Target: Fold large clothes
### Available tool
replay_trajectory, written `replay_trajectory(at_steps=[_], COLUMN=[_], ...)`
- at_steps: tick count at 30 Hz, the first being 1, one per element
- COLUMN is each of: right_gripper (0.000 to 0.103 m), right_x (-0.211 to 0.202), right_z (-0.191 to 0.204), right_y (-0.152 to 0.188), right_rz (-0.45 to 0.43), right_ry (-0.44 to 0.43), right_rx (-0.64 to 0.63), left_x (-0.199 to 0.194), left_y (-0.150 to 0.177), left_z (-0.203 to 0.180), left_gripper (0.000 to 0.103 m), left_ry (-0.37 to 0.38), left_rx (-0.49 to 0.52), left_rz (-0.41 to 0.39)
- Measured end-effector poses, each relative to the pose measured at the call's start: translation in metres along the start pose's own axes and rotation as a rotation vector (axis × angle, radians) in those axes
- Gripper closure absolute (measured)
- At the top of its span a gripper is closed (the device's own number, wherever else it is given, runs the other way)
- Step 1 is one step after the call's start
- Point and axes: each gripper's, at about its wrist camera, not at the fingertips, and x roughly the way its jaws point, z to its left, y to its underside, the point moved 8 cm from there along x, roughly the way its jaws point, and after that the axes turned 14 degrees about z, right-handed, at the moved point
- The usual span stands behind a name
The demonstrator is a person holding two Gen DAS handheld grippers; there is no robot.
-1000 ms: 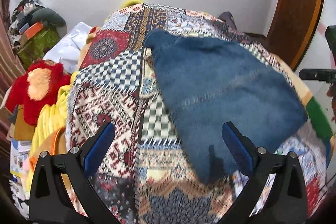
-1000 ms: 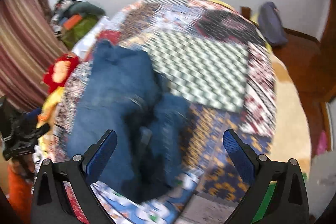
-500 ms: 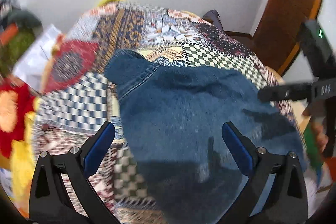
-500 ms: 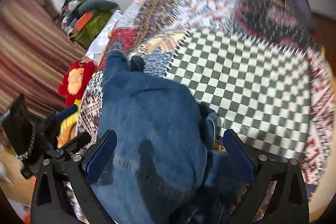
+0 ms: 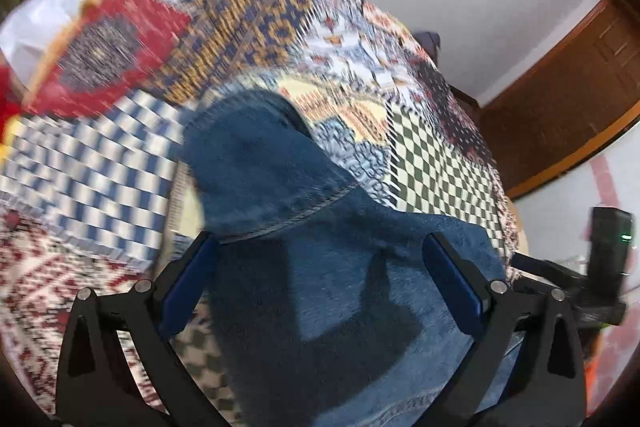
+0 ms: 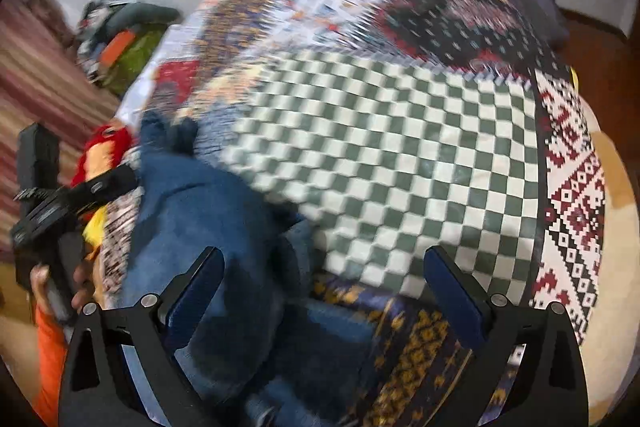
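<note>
Blue denim jeans lie folded on a patchwork bedspread. In the left wrist view the denim fills the space between and ahead of my open left gripper, with one rounded end reaching away up the bed. In the right wrist view the jeans lie at the lower left, under the left finger of my open right gripper. Both grippers are empty and hover just above the cloth. The left gripper shows at the left edge of the right wrist view. Both views are motion-blurred.
A green-and-white checked patch of the bedspread lies ahead of the right gripper. A red plush toy and a pile of clothes sit left of the bed. A wooden door stands at the right. The other hand-held gripper shows at the right.
Both grippers have come down closer to the jeans. The left view has swung right and nearer, so the denim now fills its lower half. The right view has shifted right over the checked patch.
</note>
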Motion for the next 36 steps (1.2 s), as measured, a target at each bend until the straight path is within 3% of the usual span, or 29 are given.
replay_trajectory(at_steps=[5, 9, 14, 19, 22, 24, 28, 33, 36], right_gripper=[0.003, 0.003, 0.003, 0.006, 0.005, 0.004, 0.004, 0.004, 0.004], right_x=[-0.027, -0.015, 0.013, 0.018, 0.012, 0.012, 0.009, -0.015, -0.029], right_z=[0.047, 0.065, 0.049, 0.028, 0.022, 0.018, 0.0, -0.009, 0.002], right_y=[0.026, 0.05, 0.07, 0.071, 0.079, 0.084, 0.098, 0.106, 0.108], right_rz=[-0.031, 0.008, 0.055, 0.054, 0.03, 0.022, 0.068, 0.067, 0.065], right_ry=[-0.102, -0.09, 0.017, -0.052, 0.021, 0.056, -0.026, 0.001, 0.008], right_rx=[-0.107, -0.148, -0.152, -0.119, -0.133, -0.135, -0.049, -0.001, -0.038], left_x=[-0.03, -0.044, -0.052, -0.039, -0.024, -0.019, -0.019, -0.045, -0.065], left_y=[0.038, 0.093, 0.148, 0.195, 0.216, 0.222, 0.226, 0.218, 0.204], left_z=[-0.004, -0.001, 0.007, 0.011, 0.012, 0.016, 0.026, 0.034, 0.036], left_gripper=[0.001, 0.001, 0.001, 0.001, 0.0, 0.0, 0.0, 0.0, 0.0], left_ry=[-0.033, -0.083, -0.096, -0.135, -0.084, -0.049, -0.018, -0.161, -0.15], left_rx=[0.083, 0.163, 0.178, 0.218, 0.209, 0.18, 0.145, 0.193, 0.167], left_rz=[0.005, 0.057, 0.089, 0.15, 0.191, 0.205, 0.212, 0.139, 0.086])
